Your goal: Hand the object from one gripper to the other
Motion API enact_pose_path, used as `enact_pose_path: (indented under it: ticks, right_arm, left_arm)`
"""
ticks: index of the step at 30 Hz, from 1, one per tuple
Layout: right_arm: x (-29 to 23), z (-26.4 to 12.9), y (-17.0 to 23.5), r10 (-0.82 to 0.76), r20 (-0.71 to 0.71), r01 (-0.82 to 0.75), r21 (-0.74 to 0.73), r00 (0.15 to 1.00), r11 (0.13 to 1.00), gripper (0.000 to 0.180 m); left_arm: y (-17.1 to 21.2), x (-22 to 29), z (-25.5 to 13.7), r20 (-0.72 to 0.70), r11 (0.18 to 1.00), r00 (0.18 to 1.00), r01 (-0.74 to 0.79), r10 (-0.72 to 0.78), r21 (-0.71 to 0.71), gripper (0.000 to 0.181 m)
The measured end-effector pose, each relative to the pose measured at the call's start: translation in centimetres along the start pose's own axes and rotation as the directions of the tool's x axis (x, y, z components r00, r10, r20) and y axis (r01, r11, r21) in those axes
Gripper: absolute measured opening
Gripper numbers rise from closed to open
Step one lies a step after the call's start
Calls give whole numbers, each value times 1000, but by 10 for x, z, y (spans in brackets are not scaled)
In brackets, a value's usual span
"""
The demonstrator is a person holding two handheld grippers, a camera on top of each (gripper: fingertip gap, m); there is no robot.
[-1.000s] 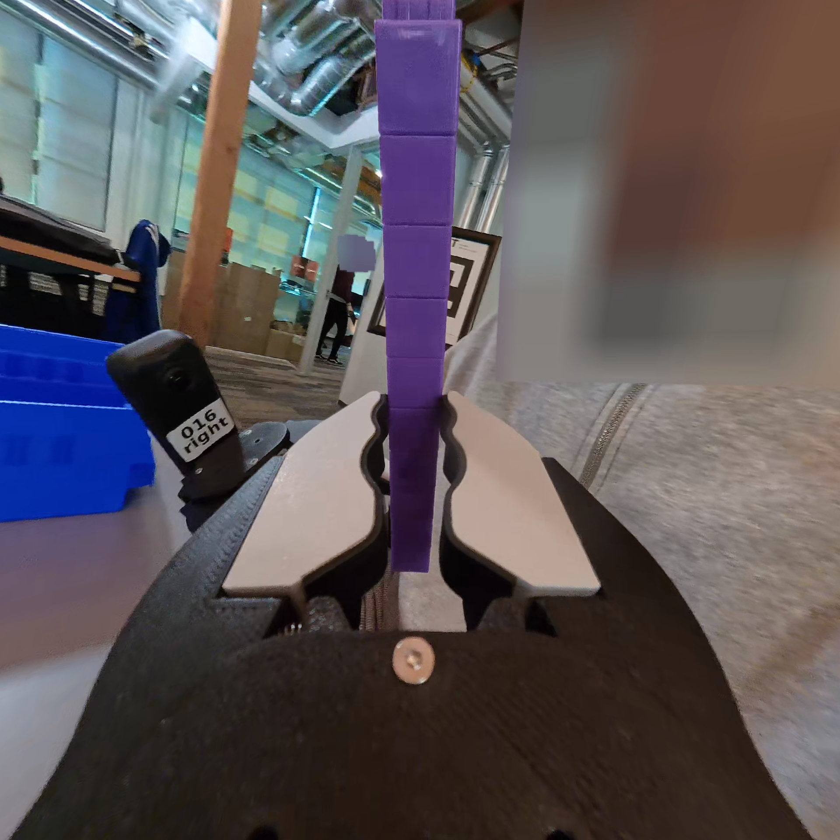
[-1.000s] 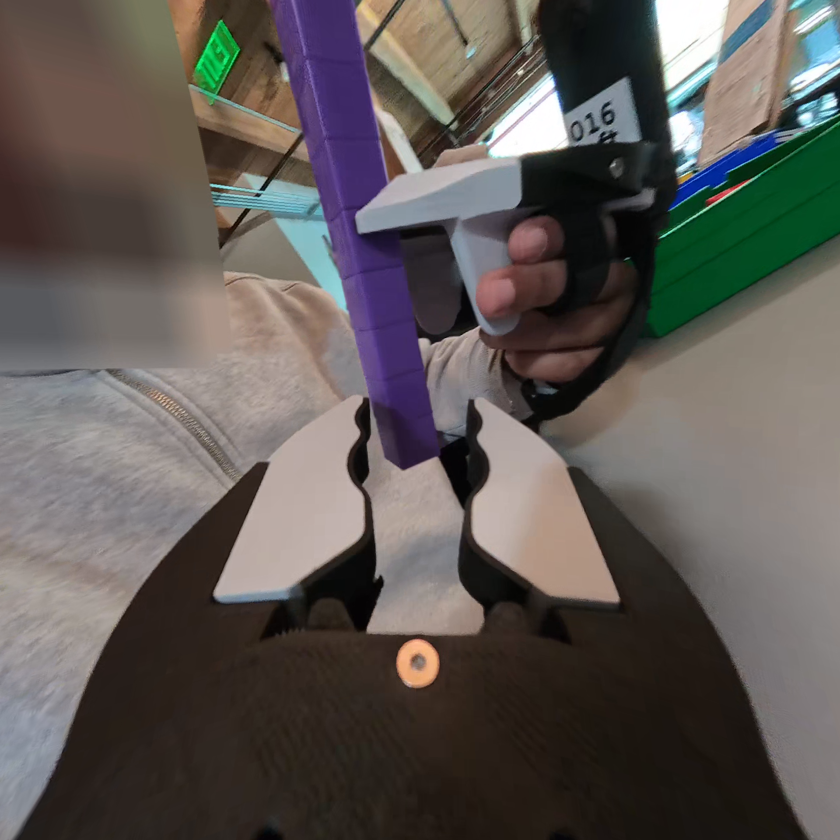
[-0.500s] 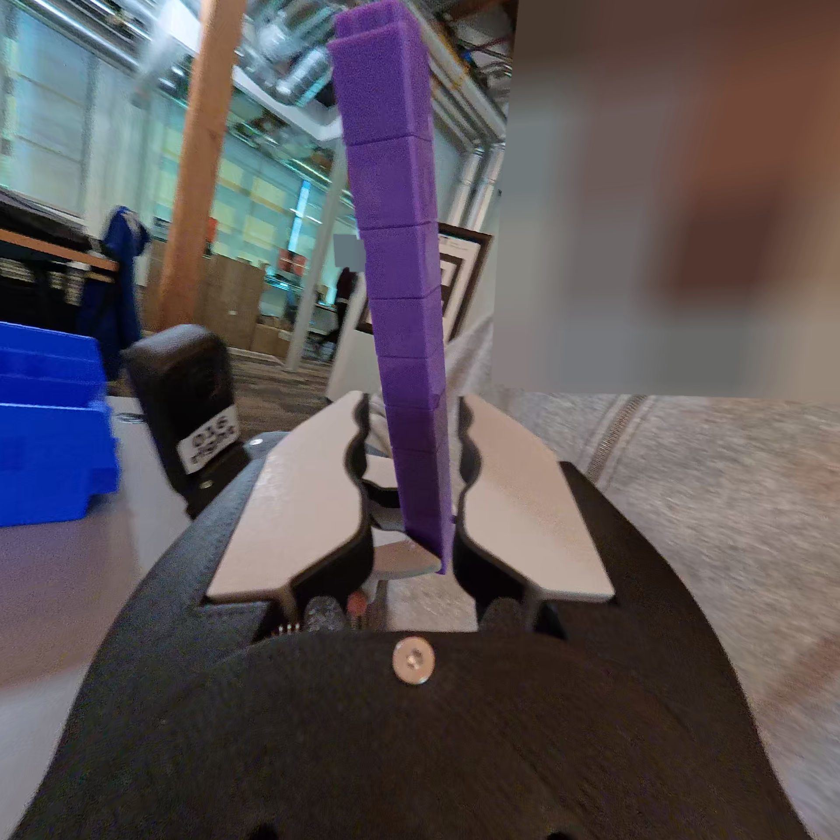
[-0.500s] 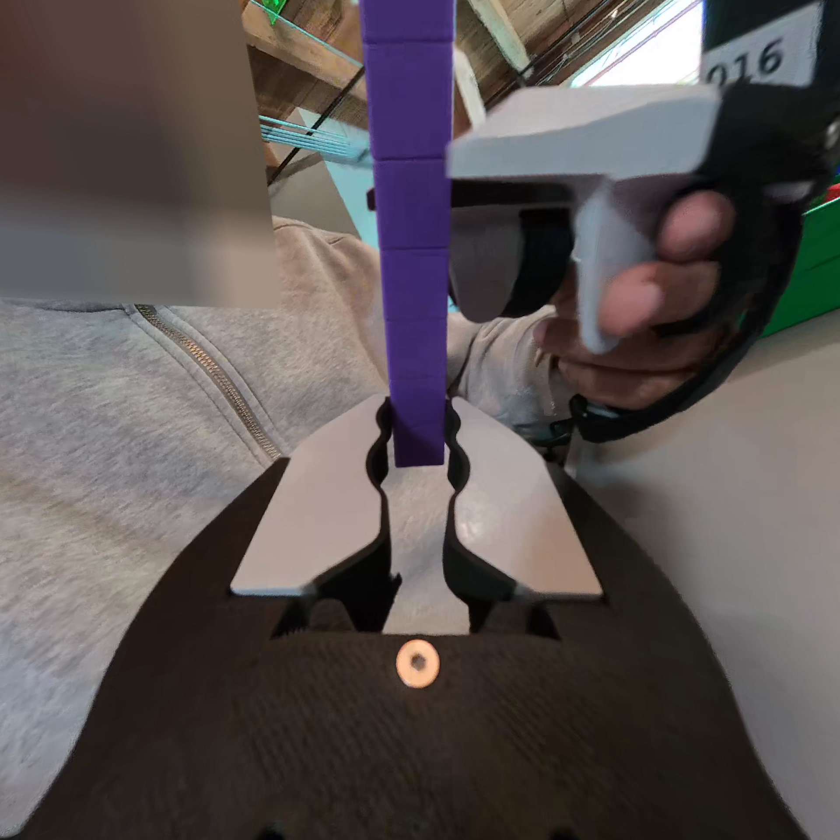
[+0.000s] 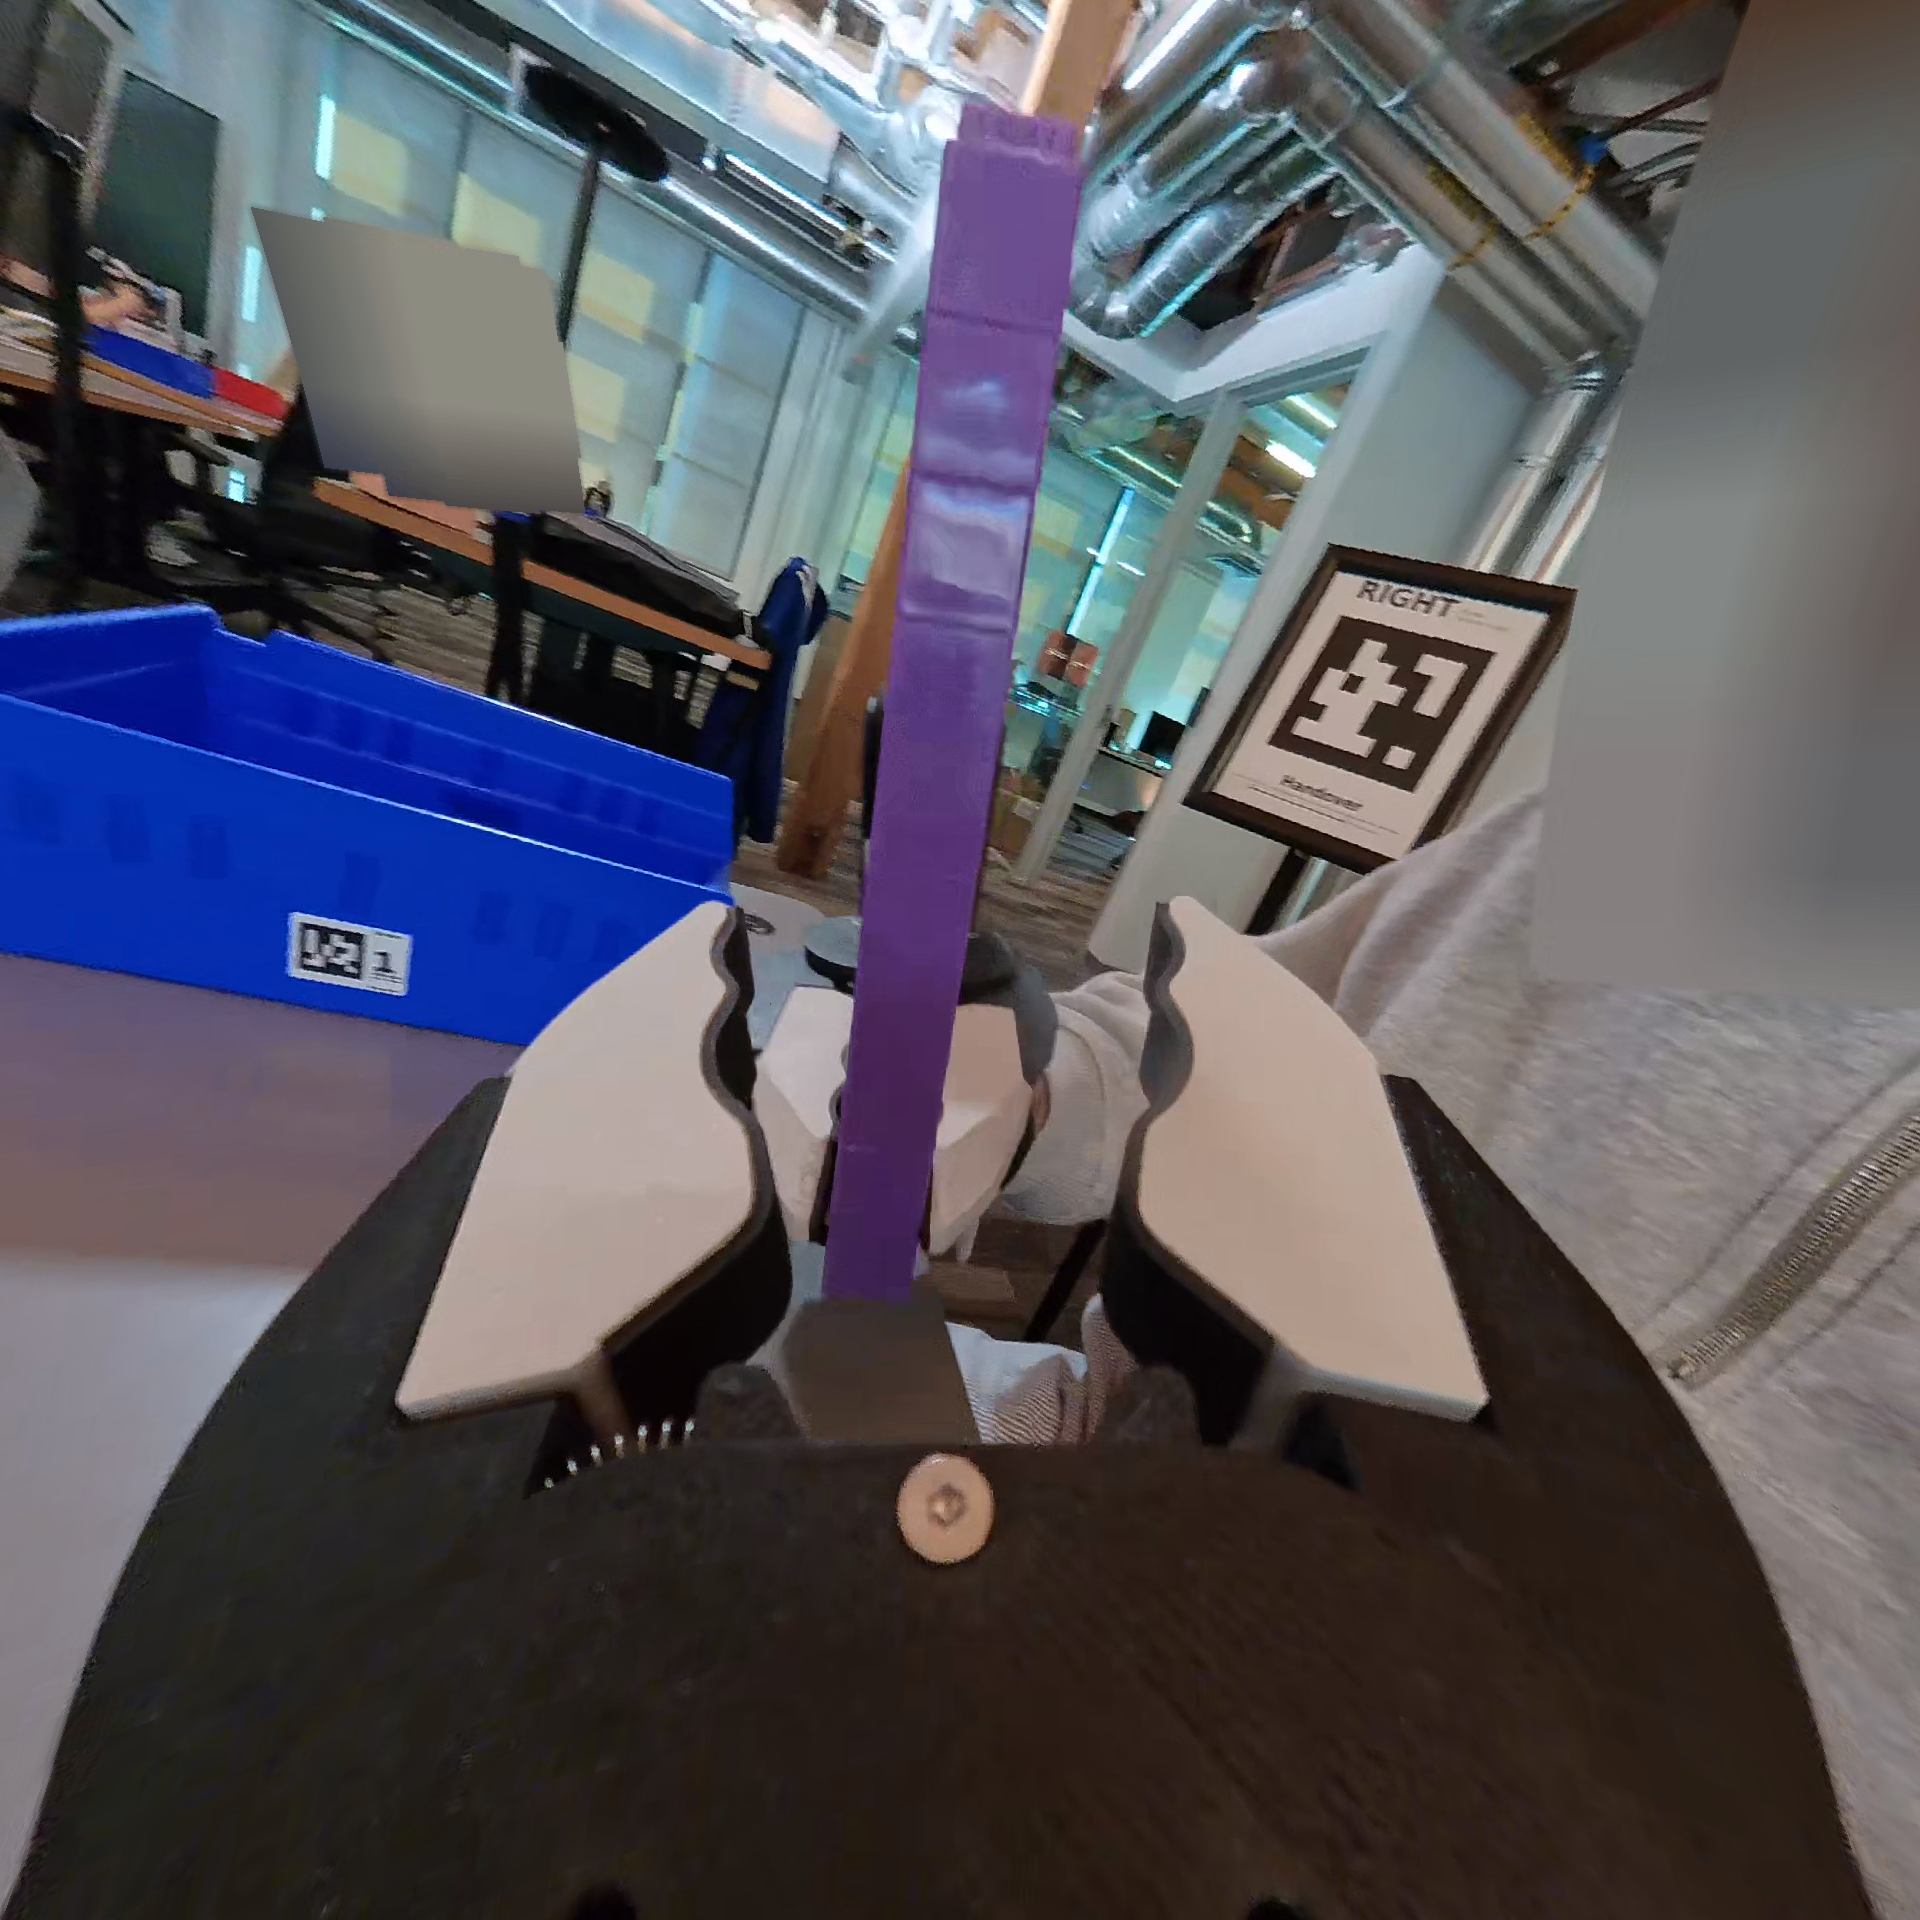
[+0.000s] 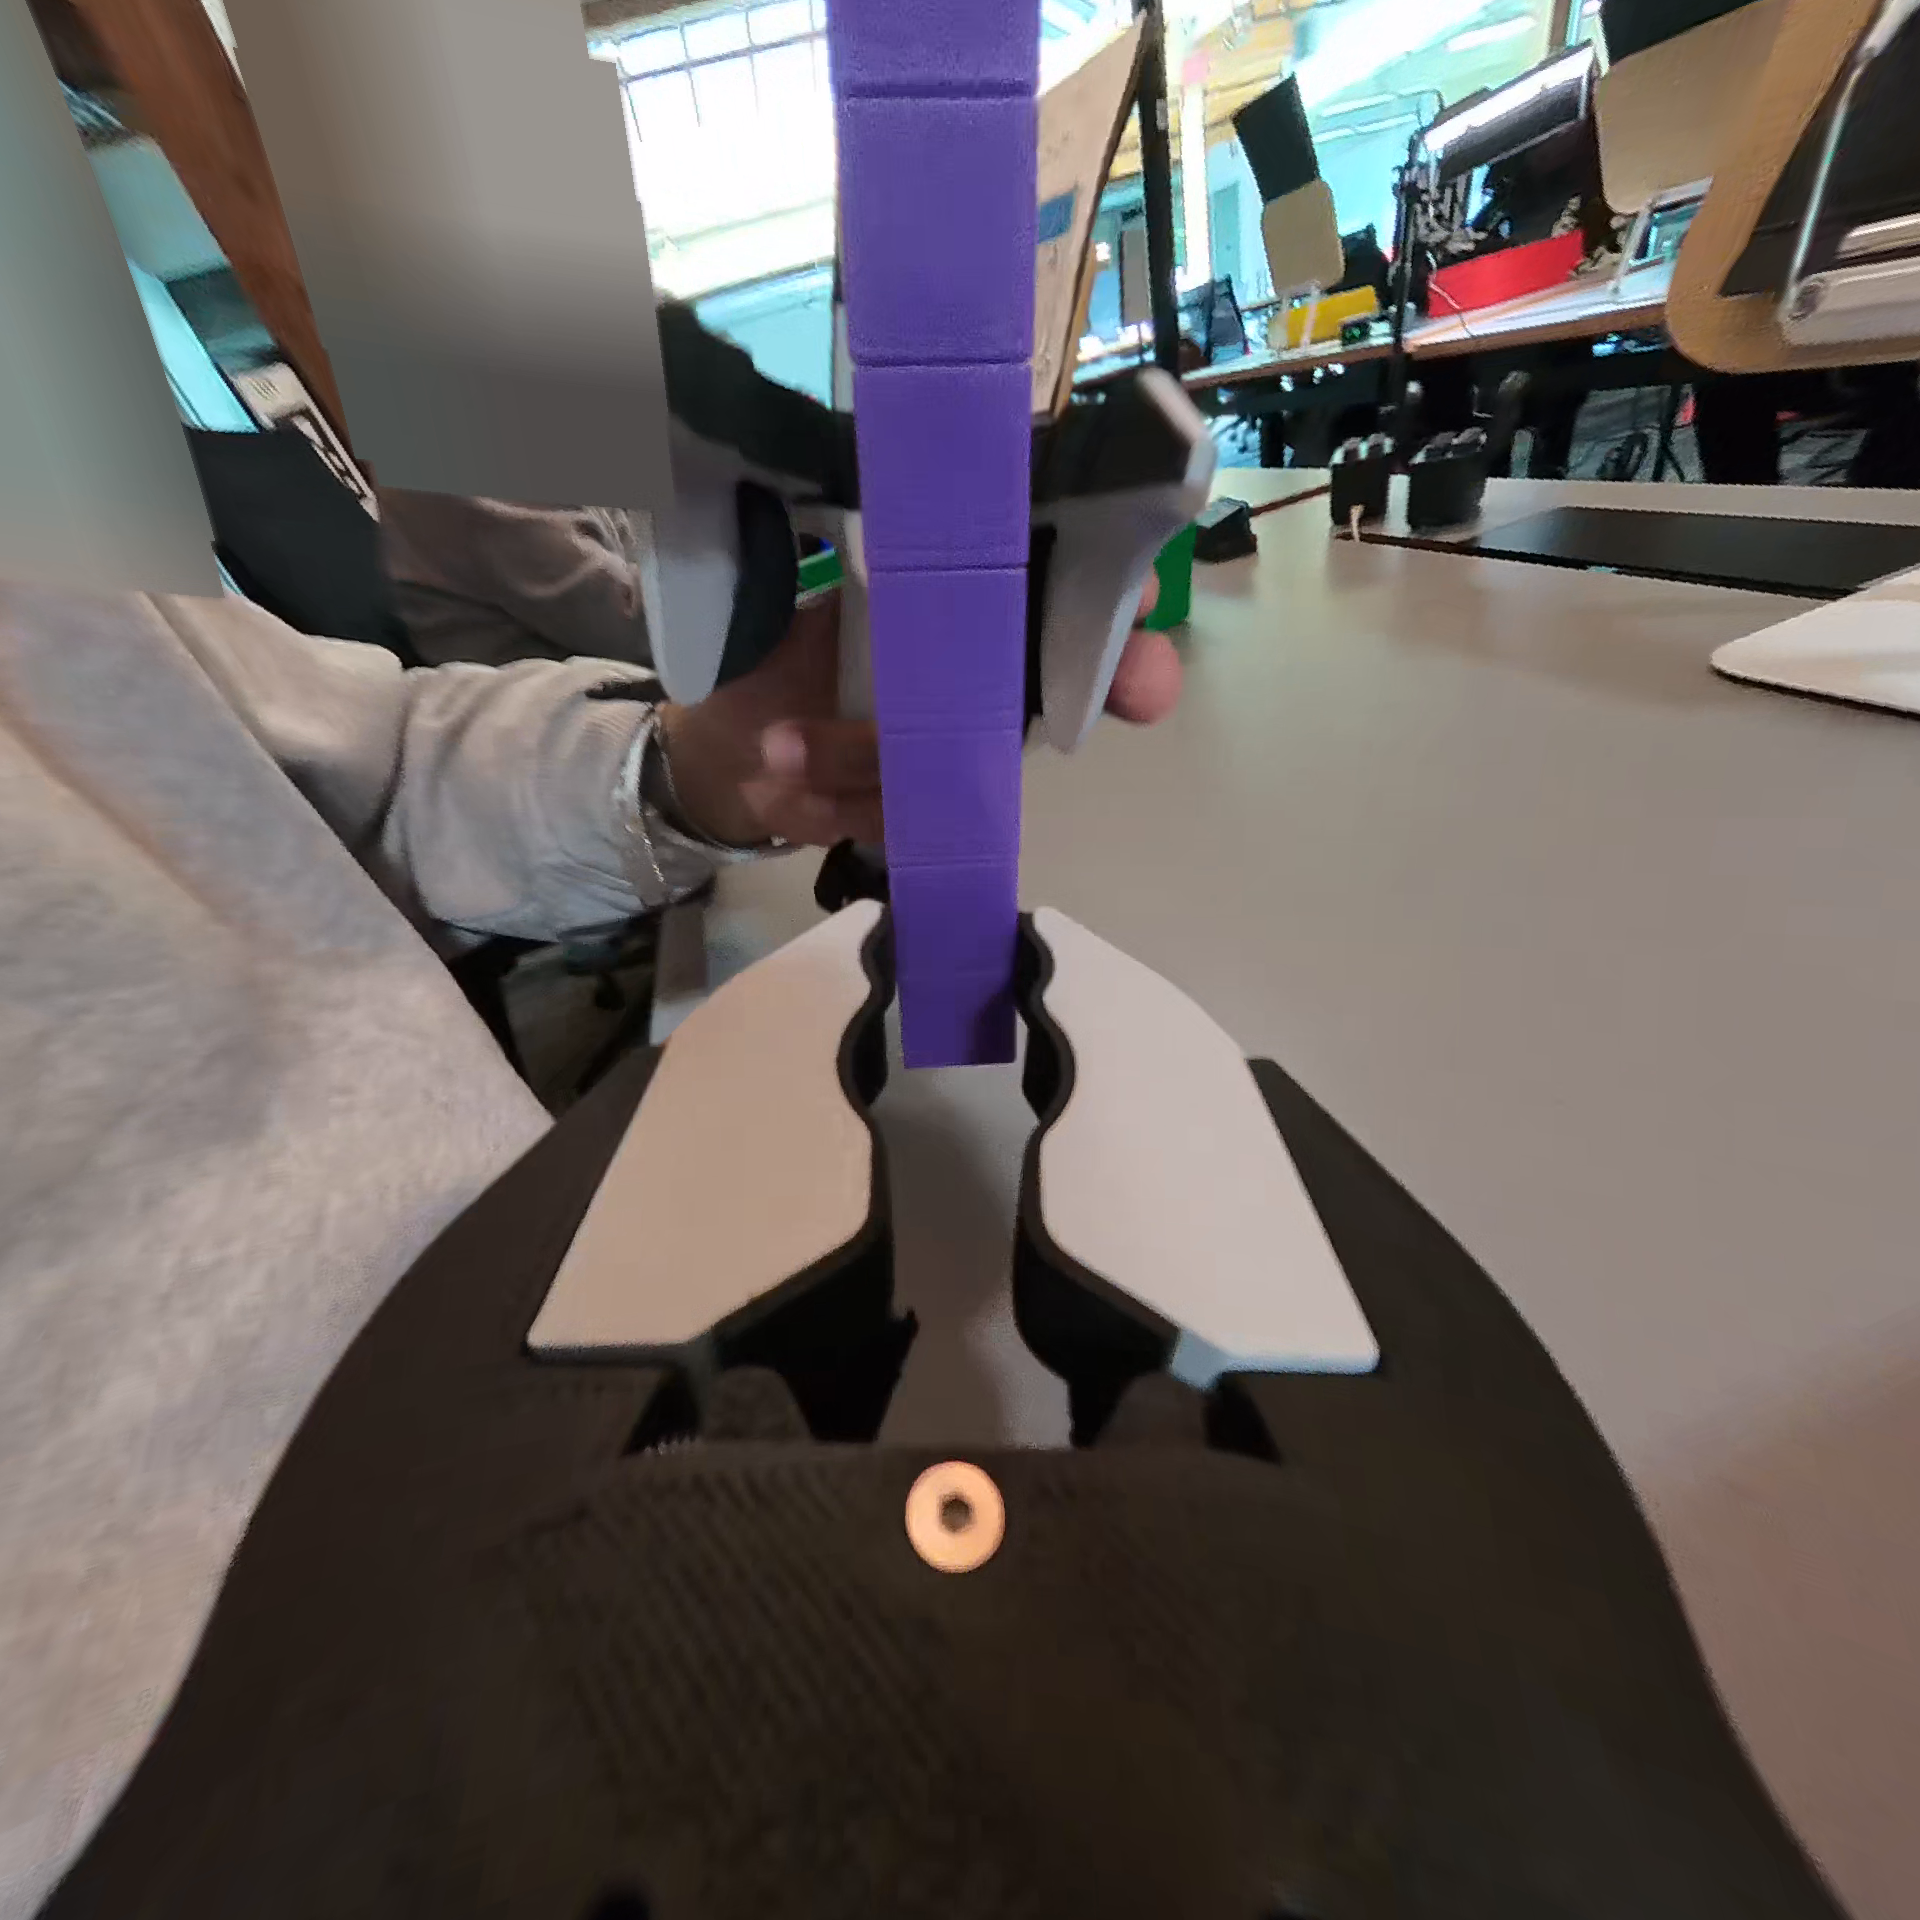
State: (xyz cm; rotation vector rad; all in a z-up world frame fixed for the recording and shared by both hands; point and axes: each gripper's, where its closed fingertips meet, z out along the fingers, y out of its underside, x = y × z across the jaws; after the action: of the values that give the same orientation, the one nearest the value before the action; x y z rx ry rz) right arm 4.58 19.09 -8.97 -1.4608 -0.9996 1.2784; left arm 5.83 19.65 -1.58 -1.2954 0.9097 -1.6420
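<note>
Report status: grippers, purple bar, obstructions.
Right gripper shut on the segmented purple plastic bar. Left gripper open, jaws standing clear either side of it. Nothing in the way.

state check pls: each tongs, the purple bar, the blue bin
left tongs: open, fingers clear of the bar on both sides
right tongs: shut on the purple bar's lower end
purple bar: upright, held by the right tongs alone
blue bin: resting on the table, contents not visible

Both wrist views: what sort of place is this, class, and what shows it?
Probably an open-plan lab or workshop office: exposed ceiling ducts, long desks with monitors, and a blue storage bin on the table.
</note>
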Motion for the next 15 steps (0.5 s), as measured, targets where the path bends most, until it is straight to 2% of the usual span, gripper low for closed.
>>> enact_pose_path:
  ticks: [3, 8, 15]
  right_arm:
    - [-3, 6, 6, -37, -19, 37, -34, 999, 999, 22]
    - [-13, 16, 13, -24, 9, 25, -52, 1000, 998, 22]
    - [-20, 24, 22, -46, 25, 48, -89, 999, 995, 22]
  left_arm:
    - [-9, -1, -2, 48, 999, 998, -48, 47, 24, 70]
    - [-41, 22, -6, 40, 988, 992, -119, 116, 97, 66]
    - [-63, 29, -13, 135, 977, 972, -201, 190, 75, 47]
